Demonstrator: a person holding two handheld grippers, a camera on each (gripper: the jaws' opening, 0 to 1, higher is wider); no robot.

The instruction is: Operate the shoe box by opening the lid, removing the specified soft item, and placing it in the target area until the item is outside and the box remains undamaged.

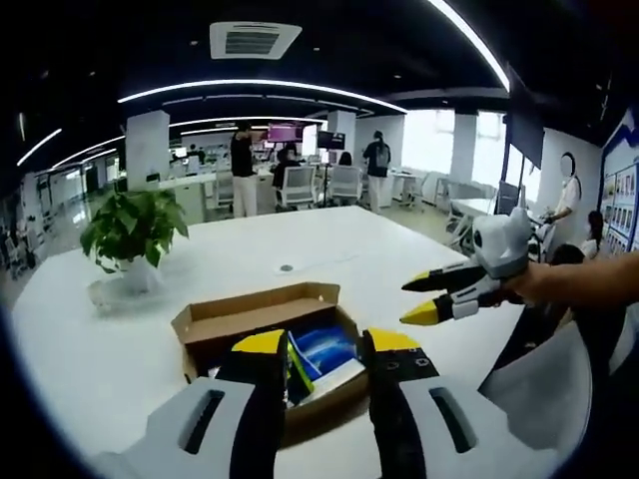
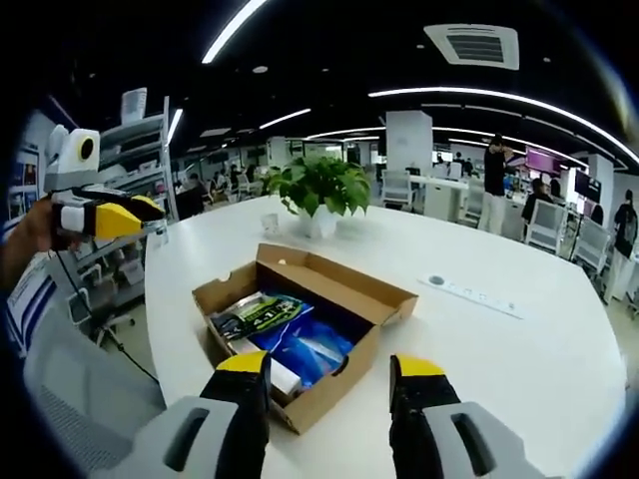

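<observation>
An open brown cardboard shoe box (image 1: 232, 317) lies on the white table (image 1: 120, 349), its flaps folded outward. Inside lie a blue soft packet (image 1: 327, 346) and a green-and-black packet beside it. My left gripper (image 1: 326, 342) hovers open just above the box's near end, nothing between its yellow-tipped jaws. My right gripper (image 1: 419, 299) comes in from the right, open and empty, held over the table beyond the box. In the right gripper view the box (image 2: 344, 284) shows the blue packet (image 2: 312, 344) and the green-and-black packet (image 2: 258, 314). The right gripper (image 2: 329, 364) is open; the left gripper (image 2: 125, 215) is raised at the far left.
A potted green plant (image 1: 133, 230) (image 2: 319, 185) stands on the table behind the box. A round socket (image 1: 287, 267) and a power strip (image 2: 469, 291) lie on the tabletop. Grey chairs (image 2: 60, 389) stand at the table's edge. People stand at desks far behind.
</observation>
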